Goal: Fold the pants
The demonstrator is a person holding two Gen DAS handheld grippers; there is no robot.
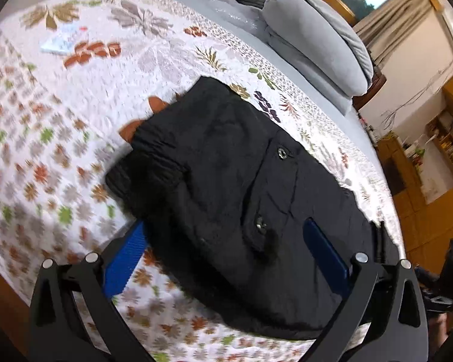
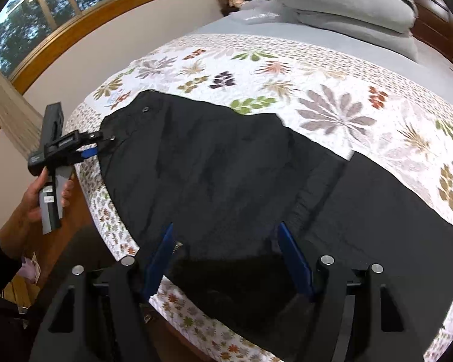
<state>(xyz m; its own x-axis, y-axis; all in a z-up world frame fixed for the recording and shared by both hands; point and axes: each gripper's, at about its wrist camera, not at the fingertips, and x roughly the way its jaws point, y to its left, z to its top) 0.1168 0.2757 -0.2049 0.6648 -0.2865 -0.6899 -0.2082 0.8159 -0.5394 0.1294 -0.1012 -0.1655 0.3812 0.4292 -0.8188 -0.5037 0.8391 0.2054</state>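
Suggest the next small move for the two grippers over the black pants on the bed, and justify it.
Probably lower both and close on the near edge. The pants lie partly folded on the quilt, while the right gripper and left gripper both stand open over the fabric, gripping nothing.

Black pants (image 1: 226, 187) right between the left gripper's (image 1: 226, 253) blue pads (image 1: 126, 256), silver snaps glinting. Beyond the claw, a white quilt (image 1: 75, 138) scattered with rust, green and grey leaves; farther off, pale grey pillows (image 1: 314, 42).
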